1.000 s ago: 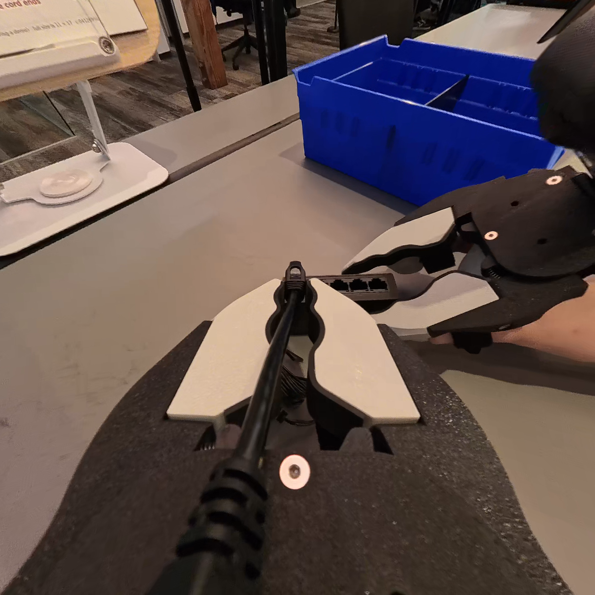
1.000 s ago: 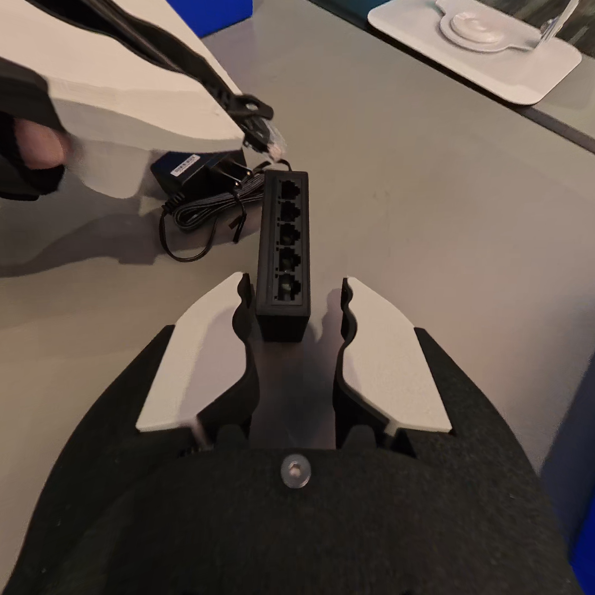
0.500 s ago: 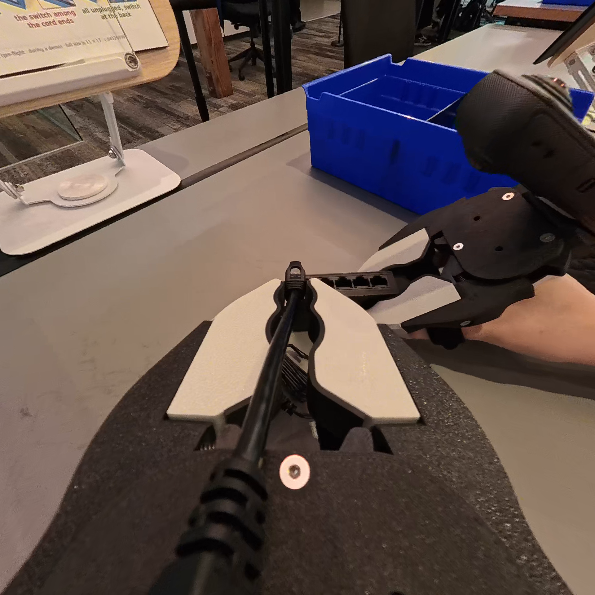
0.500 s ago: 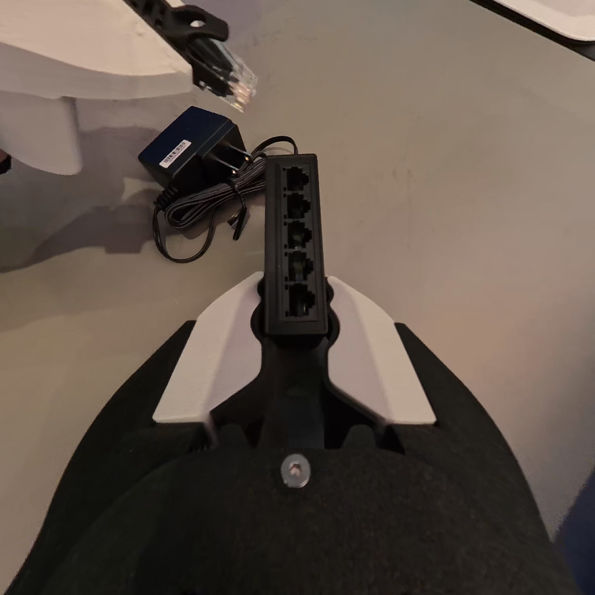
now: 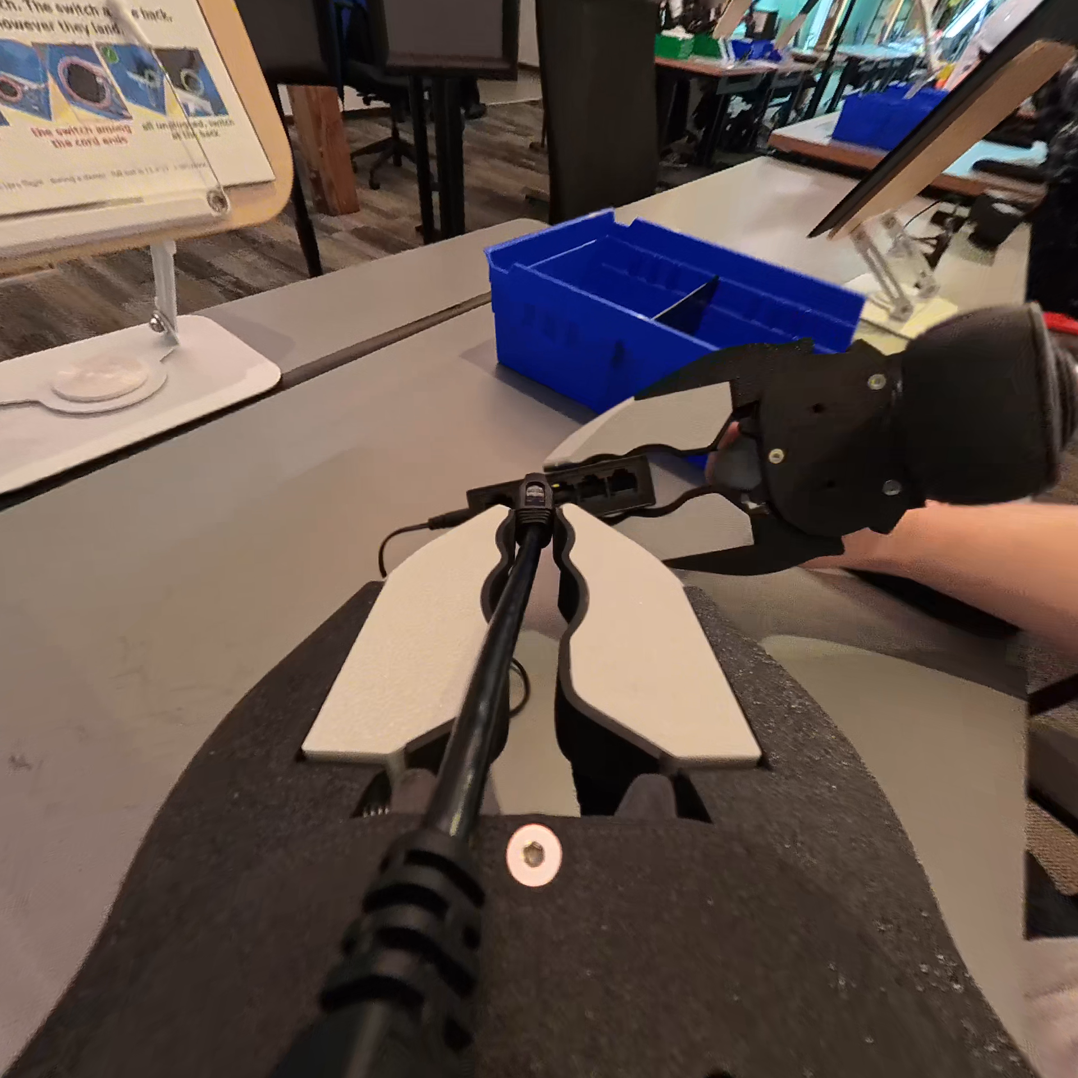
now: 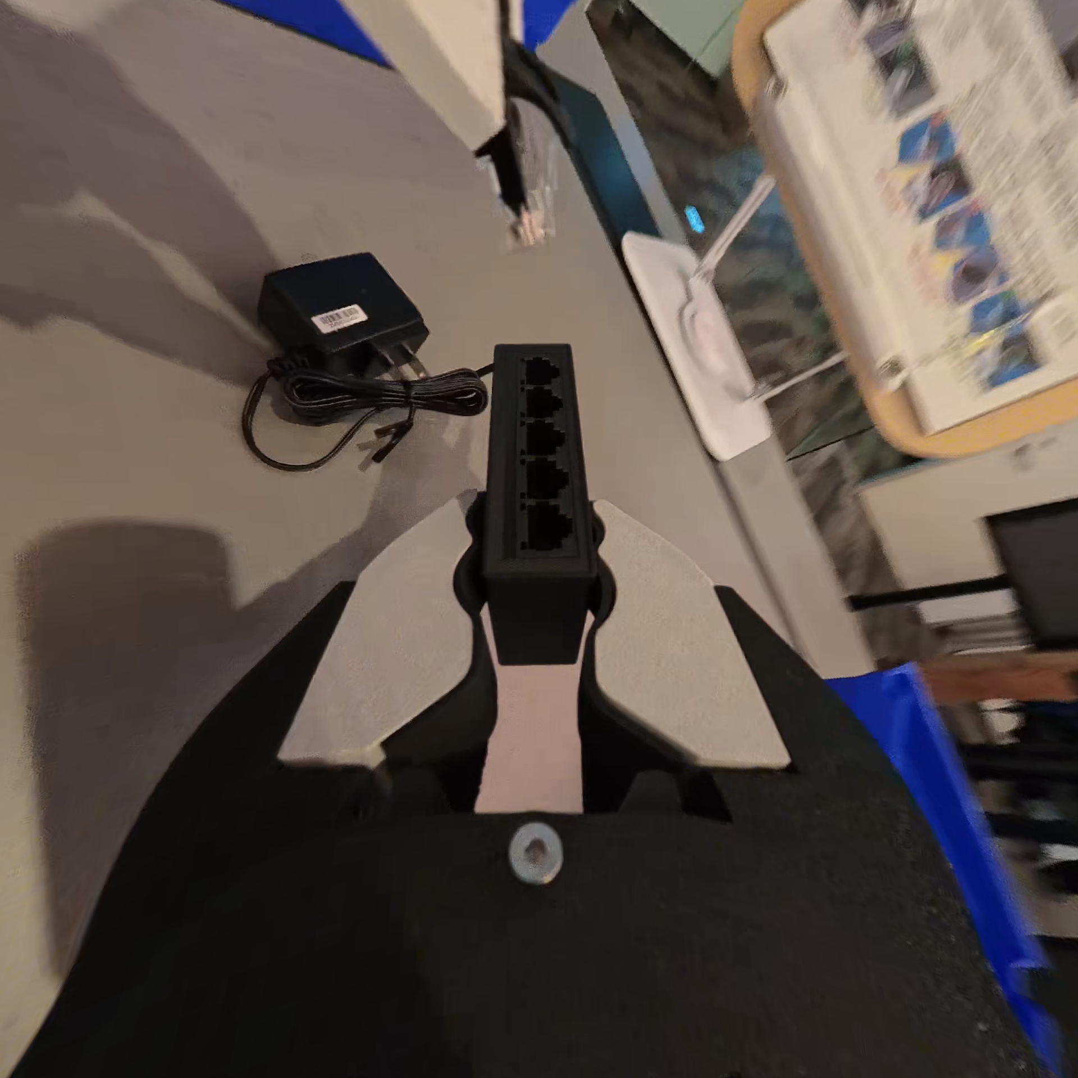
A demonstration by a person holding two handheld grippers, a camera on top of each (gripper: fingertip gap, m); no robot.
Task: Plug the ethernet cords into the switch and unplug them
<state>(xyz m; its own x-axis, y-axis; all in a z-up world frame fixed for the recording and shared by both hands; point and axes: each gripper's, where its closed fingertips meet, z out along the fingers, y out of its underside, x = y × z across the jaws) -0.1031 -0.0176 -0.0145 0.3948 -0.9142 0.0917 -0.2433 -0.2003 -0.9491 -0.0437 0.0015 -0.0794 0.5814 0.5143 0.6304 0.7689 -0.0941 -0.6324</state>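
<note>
The right gripper [image 6: 536,560] is clamped on one end of the black switch [image 6: 534,443], lifted clear of the grey table [image 5: 245,548] with its row of ports facing up in that gripper's view. The left gripper [image 5: 534,519] pinches a black ethernet cord [image 5: 507,630] just behind its plug [image 5: 534,496], held close to the ports. The switch's power adapter [image 6: 341,303] lies on the table beside a blue bin [image 5: 612,326].

Office-like lab: desks [image 5: 175,583], parts bins [image 5: 583,326]

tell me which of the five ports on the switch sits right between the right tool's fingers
The end port of the switch, nearest the camera. The right tool clamps the body there; the other four run away toward the power adapter.
</note>
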